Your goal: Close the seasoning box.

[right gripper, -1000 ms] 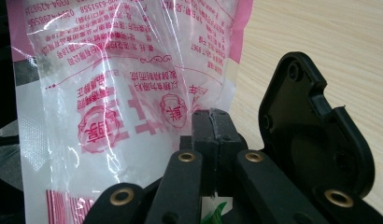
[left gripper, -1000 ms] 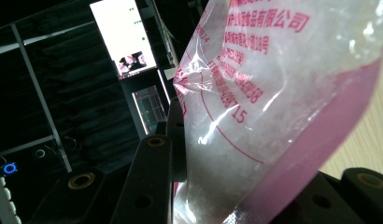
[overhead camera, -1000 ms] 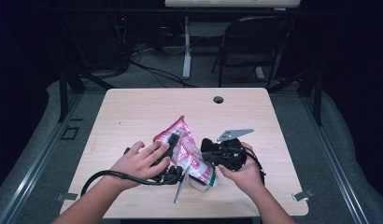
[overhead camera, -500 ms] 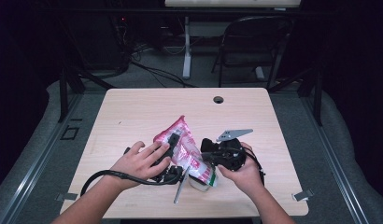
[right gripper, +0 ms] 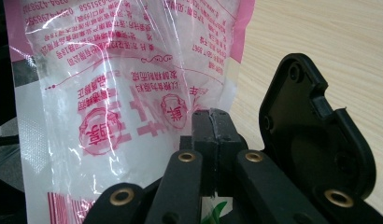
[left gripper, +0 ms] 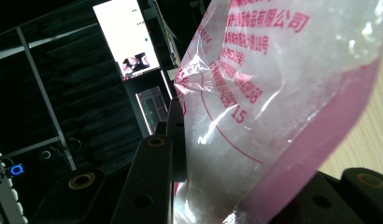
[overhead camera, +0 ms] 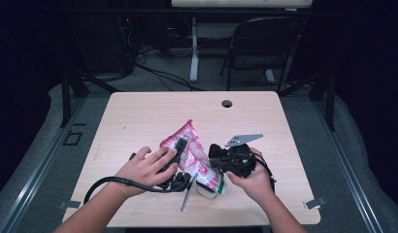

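— Two grippers meet over one light wooden table with rounded corners (overhead camera: 139, 116); what sits between them?

— A clear plastic bag with pink edges and red print, filled with white grains (overhead camera: 192, 158). It lies tilted on the tabletop, its pink top corner pointing away from the person, its lower end toward the near edge between the two hands.

— How does the left gripper (overhead camera: 175, 155) stand?

— Partly closed, with the bag between its jaws. In the left gripper view the bag (left gripper: 273, 107) rises straight out of the gap, the black jaw on the left lying flat against the plastic, the pink seam running down to the other jaw. It grips the bag's side; the left hand (overhead camera: 146, 170) wraps over the gripper body.

— And the right gripper (overhead camera: 217, 162)?

— Its jaws are pressed together with no gap showing. In the right gripper view the two black pads (right gripper: 213, 128) touch each other, and the bag (right gripper: 115, 93) stands just to their left and behind. Whether a fold of plastic is pinched at the tips I cannot tell. The right hand (overhead camera: 255, 177) cups that gripper from below.

— Anything smaller near them?

— A grey three-cornered plate (overhead camera: 243, 140) sits on top of the right gripper, and a black cable (overhead camera: 119, 182) loops from the left one across the wrist.
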{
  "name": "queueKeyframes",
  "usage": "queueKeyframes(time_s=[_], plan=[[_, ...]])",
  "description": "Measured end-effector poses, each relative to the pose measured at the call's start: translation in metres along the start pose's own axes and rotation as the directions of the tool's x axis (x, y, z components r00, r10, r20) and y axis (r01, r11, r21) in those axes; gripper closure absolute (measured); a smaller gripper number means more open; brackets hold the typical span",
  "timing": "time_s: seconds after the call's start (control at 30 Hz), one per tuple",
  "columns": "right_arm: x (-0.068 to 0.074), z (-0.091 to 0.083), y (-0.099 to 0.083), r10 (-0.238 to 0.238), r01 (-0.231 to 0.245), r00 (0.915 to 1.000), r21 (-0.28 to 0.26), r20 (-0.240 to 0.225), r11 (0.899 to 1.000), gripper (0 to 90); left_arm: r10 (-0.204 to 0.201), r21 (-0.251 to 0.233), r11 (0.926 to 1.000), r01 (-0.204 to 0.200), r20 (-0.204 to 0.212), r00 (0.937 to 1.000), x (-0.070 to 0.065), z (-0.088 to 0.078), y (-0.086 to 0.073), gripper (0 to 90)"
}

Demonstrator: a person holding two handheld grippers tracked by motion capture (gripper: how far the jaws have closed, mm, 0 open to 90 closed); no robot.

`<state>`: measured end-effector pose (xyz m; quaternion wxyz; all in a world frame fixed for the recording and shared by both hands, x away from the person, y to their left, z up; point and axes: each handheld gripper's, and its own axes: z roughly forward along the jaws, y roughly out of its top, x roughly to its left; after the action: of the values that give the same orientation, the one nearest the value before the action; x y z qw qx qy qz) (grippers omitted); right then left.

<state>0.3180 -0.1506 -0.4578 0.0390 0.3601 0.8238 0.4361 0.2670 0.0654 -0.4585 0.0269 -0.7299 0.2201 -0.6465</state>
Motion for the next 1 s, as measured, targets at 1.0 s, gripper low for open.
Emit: queueKeyframes(time_s=[1.0], plan=[[-0.005, 0.0052, -0.0037, 0.02, -0.02, 0.9998, 0.007, 0.001, 1.0, 90.0, 0.034, -0.005, 0.9994, -0.034, -0.011, 0.9994, -0.0035, 0.0017, 0.0048, 74.8]])
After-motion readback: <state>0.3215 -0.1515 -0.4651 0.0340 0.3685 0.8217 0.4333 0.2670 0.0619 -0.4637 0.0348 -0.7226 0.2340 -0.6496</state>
